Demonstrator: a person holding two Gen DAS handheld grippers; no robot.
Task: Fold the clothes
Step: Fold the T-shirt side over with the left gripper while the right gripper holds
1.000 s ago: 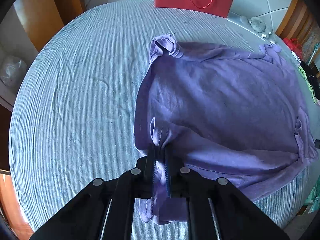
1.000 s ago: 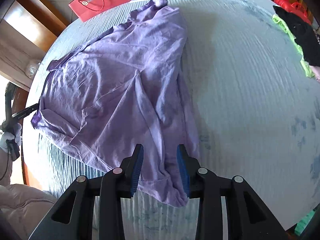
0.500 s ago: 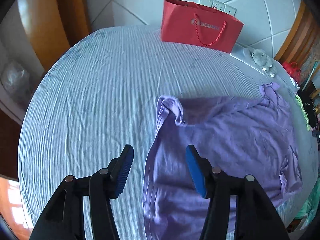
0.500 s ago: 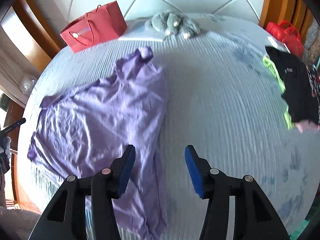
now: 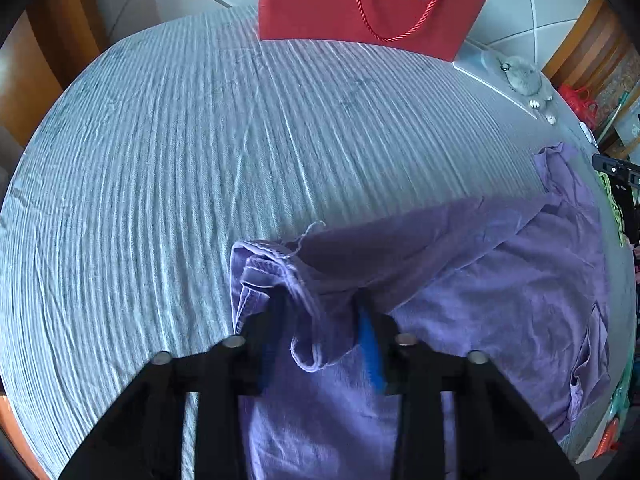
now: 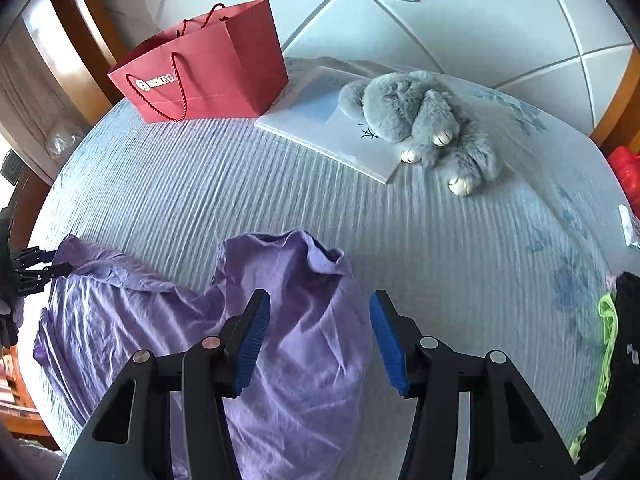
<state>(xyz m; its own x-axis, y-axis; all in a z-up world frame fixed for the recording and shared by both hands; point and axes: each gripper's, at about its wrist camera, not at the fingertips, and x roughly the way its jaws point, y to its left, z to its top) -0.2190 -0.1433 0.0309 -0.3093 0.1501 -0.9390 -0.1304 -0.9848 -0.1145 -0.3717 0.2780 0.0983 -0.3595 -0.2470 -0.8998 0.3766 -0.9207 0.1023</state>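
Observation:
A purple shirt [image 5: 500,288] lies spread on the blue striped bed [image 5: 200,160]. My left gripper [image 5: 320,320] is open, its fingers straddling the bunched sleeve end [image 5: 272,268] at the shirt's near-left corner; cloth lies between the jaws. In the right wrist view the shirt [image 6: 132,316] lies flat, and my right gripper [image 6: 318,332] is open over its other sleeve [image 6: 296,264], which points toward the headboard. The left gripper [image 6: 44,272] shows at the far left edge of that view.
A red paper bag [image 6: 208,72] stands at the head of the bed, also in the left wrist view [image 5: 360,4]. A grey plush rabbit [image 6: 428,120] lies on a white booklet [image 6: 320,128]. Black and green clothes [image 6: 616,360] lie at the right edge.
My left gripper let go of the shirt edge, opened and moved up to the sleeve end. My right gripper moved forward along the shirt to the other sleeve and stays open.

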